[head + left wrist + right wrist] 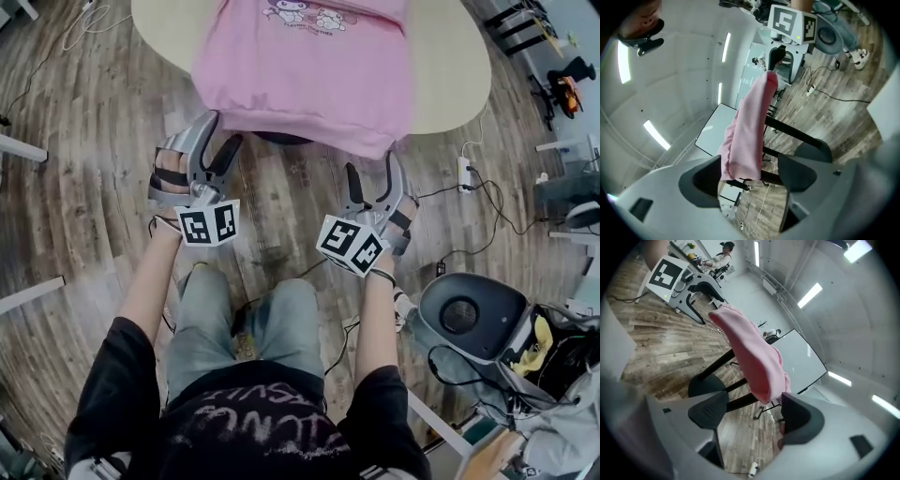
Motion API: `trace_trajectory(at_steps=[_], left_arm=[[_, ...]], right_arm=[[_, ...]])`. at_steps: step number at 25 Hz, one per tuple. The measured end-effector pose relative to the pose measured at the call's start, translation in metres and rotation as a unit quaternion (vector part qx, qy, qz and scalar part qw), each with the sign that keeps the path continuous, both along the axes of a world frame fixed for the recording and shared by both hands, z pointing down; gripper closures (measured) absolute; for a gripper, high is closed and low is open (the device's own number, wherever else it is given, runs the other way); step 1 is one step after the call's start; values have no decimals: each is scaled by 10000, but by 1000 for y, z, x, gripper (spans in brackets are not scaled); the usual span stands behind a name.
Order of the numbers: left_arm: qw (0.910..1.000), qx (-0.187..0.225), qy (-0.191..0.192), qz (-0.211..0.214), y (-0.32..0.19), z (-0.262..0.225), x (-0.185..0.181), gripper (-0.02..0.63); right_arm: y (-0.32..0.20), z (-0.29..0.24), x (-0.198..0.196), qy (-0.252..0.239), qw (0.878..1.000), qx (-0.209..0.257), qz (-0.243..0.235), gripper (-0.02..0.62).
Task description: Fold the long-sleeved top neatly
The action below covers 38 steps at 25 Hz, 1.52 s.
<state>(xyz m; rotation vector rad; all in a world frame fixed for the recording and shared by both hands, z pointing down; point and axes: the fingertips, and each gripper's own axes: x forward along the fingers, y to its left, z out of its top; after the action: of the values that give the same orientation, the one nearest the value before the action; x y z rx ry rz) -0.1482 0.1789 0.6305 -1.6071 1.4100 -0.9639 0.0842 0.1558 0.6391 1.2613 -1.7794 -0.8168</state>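
The left gripper (221, 133) and right gripper (371, 176) stood released, jaws wide, just short of the top (309, 75) hanging over the table (455, 66) edge.

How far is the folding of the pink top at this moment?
Done: the pink top lies on the table, print up, its near edge hanging over the rim. In hand: the left tongs and right tongs stand open at that hanging edge, gripping nothing. Still to do: no finished fold shows, so the folding itself.
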Motion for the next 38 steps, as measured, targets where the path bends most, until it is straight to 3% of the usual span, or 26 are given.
trace_trajectory(at_steps=[4, 8, 10, 15, 18, 21, 38], left_arm=[[9967, 413, -649, -267, -5, 3, -4, 236], [9934, 524, -971, -315, -12, -1, -5, 244], [9927, 517, -1044, -315, -9, -6, -7, 359], [9945, 275, -994, -196, 2, -26, -10, 521], [9961, 10, -866, -157, 6, -45, -15, 577], [9966, -226, -768, -170, 10, -65, -19, 588], [9862, -1389, -695, -573, 27, -159, -9, 589]], right_arm=[[-4, -6, -6, 402, 9985, 365, -69, 244], [-10, -12, -9, 549, 9972, 490, -151, 248], [-9, -16, -8, 583, 9971, 464, -165, 301], [-2, -36, 2, 543, 9976, 400, -142, 469], [-1, -50, 2, 556, 9981, 167, -194, 542], [1, -63, 2, 509, 9983, -62, -266, 581], [7, -130, 22, -16, 9883, -1344, -719, 583]])
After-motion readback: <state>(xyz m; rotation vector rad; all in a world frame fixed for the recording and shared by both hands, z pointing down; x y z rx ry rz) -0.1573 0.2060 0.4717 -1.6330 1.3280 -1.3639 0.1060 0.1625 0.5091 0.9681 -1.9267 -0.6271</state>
